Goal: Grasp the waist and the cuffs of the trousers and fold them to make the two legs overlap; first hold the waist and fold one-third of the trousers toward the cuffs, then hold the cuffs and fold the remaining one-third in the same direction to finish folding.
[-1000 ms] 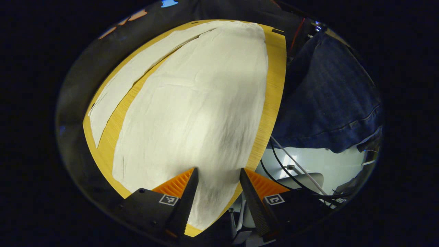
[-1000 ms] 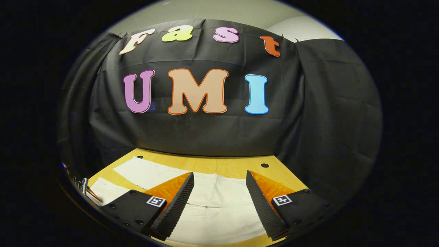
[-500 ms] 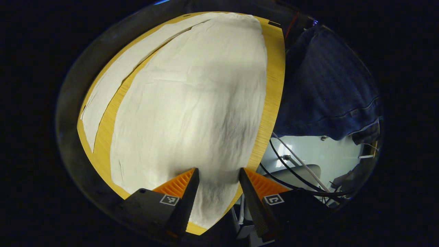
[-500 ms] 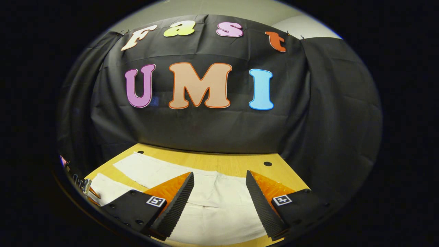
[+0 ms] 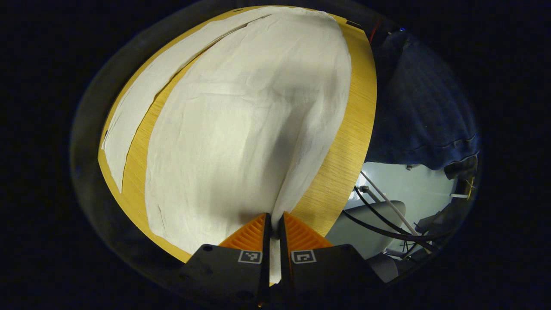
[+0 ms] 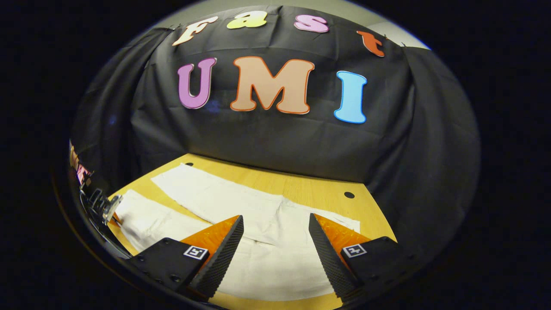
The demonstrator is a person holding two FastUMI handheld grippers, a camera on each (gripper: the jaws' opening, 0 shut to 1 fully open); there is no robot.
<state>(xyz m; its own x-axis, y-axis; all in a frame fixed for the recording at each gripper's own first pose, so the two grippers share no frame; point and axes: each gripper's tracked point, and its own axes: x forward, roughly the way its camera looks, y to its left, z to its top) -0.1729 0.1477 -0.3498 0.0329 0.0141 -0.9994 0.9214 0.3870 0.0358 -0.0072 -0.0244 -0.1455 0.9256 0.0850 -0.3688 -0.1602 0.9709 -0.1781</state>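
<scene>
Trousers (image 5: pixel 241 129): white, flat on the table (image 5: pixel 344 172), legs spread in a V, not overlapped yet.
L gripper (image 5: pixel 272 224): my fingers are pinched together on the cloth edge at the near table edge; a ridge of fabric rises from the pinch. Cuff end, I think, since the legs run away from me here.
R gripper (image 6: pixel 275 237): fingers wide apart, nothing between them, hovering over the broad waist part (image 6: pixel 275 262) of the trousers. Whether tips touch cloth: can't tell.
Progress: v. early. First grasp made on L side; R grasp not made. Leg-over-leg fold, waist third, cuff third all left to do.
Next (judgement): R should close on the waist, then both lift and carry the near leg over the far leg (image 6: pixel 215 196).
Around: black booth wall (image 6: pixel 275 146) behind the table; dark blue garment (image 5: pixel 422 116) of a person beside the table; cables (image 5: pixel 383 206) and pale floor (image 5: pixel 409 185) below the edge.
In the way: nothing on the cloth. Risk: thin fabric, may slip from the pinch or drag wrinkled.
</scene>
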